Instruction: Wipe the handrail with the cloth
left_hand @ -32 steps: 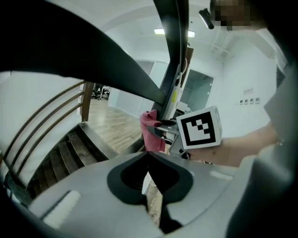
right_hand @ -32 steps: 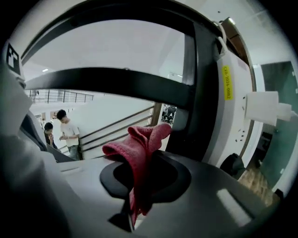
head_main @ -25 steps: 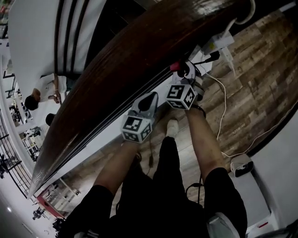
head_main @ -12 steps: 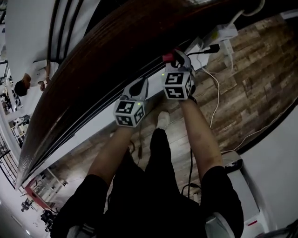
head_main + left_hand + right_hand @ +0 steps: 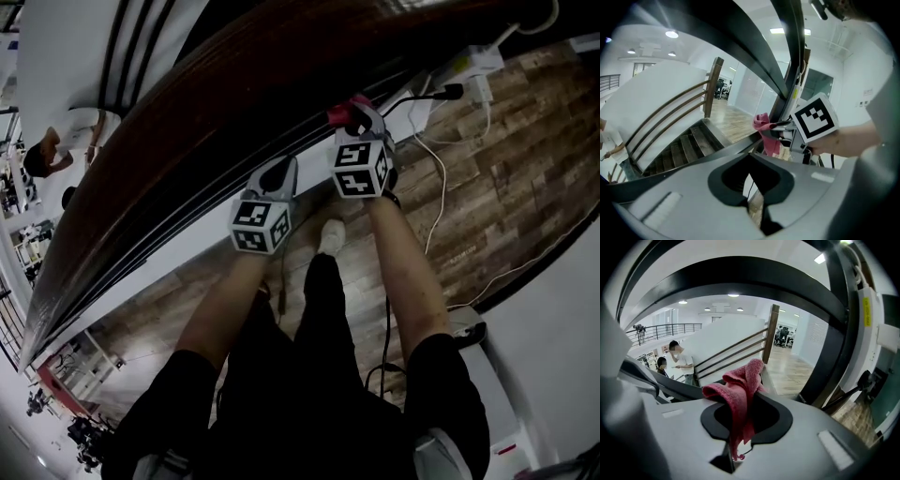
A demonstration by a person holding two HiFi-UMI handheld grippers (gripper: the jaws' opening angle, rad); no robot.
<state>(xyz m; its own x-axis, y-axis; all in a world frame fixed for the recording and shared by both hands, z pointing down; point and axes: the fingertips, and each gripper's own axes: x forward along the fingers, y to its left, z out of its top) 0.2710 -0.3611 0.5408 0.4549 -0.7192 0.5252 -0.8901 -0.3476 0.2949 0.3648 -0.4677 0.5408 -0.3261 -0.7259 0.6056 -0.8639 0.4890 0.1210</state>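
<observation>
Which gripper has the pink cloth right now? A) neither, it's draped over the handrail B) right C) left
B: the pink cloth is pinched in the right gripper, as that gripper's own view shows; the left gripper is shut on nothing.

Both bare forearms reach forward from the torso towards 12 o'clock in the head view, the left forearm (image 5: 225,309) rising from 7 o'clock and the right forearm (image 5: 408,272) from 5 o'clock. The left gripper (image 5: 277,174) has its jaws together with nothing between them. The right gripper (image 5: 353,116), at 1 o'clock just beside the left one, has its jaws clamped on the cloth (image 5: 740,390).
</observation>
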